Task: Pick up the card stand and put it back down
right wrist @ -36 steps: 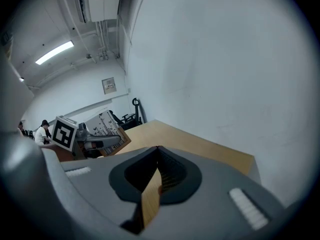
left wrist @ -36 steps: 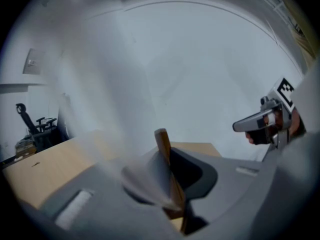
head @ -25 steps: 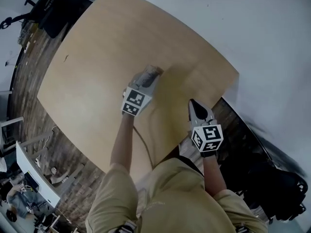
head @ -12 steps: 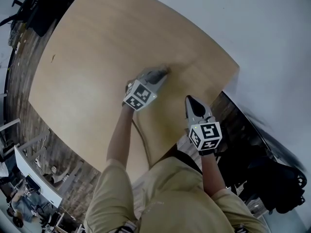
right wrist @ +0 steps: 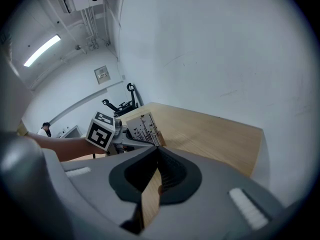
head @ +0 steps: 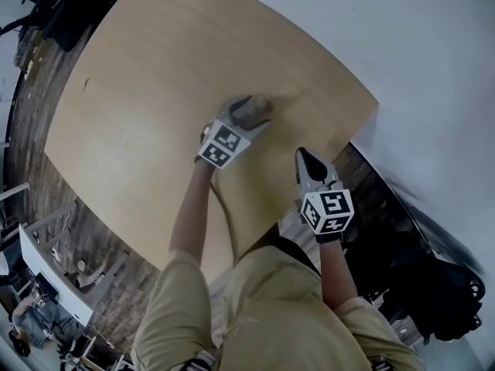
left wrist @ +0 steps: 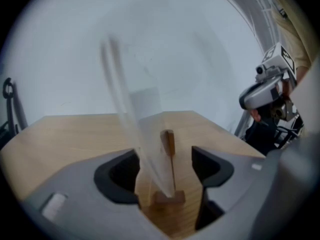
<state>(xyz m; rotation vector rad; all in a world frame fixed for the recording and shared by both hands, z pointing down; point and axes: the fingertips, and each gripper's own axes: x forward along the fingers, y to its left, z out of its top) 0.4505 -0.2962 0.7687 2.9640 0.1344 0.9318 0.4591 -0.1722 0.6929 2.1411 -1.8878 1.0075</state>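
Card stand [right wrist: 144,129] stands upright on the table [head: 155,91], between the table's middle and the edge nearest the person, its wooden base flat on the surface and a printed card in its slot. Left gripper [left wrist: 165,170] sits around it: the jaws have just been opening and now stand wide, one on each side of the stand, pads clear of it. Right gripper [right wrist: 159,156] is over the table's near edge, well apart from the stand, jaws closed together with nothing between them.
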